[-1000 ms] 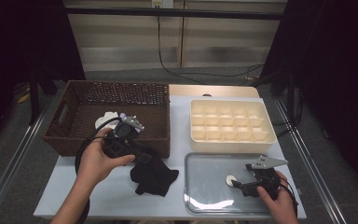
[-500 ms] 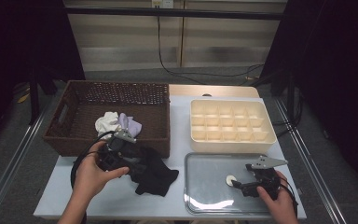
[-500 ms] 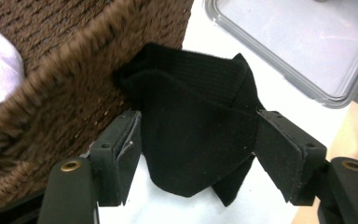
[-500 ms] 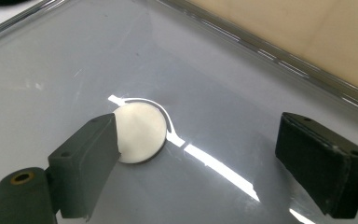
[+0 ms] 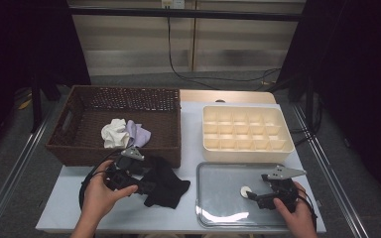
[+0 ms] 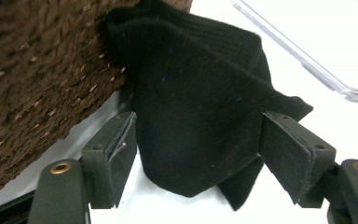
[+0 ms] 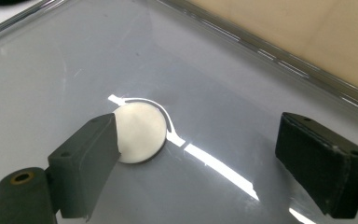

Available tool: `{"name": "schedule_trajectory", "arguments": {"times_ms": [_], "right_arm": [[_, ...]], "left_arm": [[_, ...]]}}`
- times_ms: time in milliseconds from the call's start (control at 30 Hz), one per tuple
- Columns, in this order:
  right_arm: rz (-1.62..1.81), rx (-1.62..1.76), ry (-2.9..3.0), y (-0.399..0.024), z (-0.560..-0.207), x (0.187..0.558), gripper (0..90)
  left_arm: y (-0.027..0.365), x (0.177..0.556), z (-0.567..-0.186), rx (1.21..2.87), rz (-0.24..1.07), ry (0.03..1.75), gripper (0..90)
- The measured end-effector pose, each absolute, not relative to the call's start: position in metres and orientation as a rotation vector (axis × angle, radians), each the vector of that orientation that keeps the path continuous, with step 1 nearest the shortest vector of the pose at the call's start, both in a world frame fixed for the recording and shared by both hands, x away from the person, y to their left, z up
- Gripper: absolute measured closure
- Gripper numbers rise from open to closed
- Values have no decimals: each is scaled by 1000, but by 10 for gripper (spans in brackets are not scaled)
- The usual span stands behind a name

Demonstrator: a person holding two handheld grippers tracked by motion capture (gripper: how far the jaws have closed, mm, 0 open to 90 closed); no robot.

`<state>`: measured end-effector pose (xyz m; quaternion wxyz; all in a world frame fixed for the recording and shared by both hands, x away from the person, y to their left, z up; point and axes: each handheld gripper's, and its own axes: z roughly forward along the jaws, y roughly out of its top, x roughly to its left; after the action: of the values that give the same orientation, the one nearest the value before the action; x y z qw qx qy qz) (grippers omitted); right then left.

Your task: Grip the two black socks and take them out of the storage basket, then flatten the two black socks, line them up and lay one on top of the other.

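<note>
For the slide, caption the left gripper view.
Open left gripper straddling a black sock beside the wicker basket.

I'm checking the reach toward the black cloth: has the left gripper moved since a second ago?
Yes. The left gripper has come from over the wicker basket front rim toward the person, down to the black cloth; its jaws have just been opening, with the cloth between them.

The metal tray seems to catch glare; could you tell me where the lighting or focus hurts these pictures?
Right gripper view: bright streaks cross the metal tray beside the white disc. Left gripper view: the black cloth shows little detail. High view: the room around the table is dark.
</note>
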<state>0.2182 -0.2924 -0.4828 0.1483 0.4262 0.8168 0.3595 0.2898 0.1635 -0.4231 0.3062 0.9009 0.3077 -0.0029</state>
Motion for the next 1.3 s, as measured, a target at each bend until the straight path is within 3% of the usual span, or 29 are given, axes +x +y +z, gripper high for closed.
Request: {"name": "schedule_trajectory", "arguments": {"times_ms": [900,1300], "right_arm": [[1035,1225,2350,-292,-483,218,127],[1028,1219,2350,-292,-483,218,126]], "left_arm": [[157,290,-458,2355,-41,812,293],[162,280,-444,2357,8,777,456]]}}
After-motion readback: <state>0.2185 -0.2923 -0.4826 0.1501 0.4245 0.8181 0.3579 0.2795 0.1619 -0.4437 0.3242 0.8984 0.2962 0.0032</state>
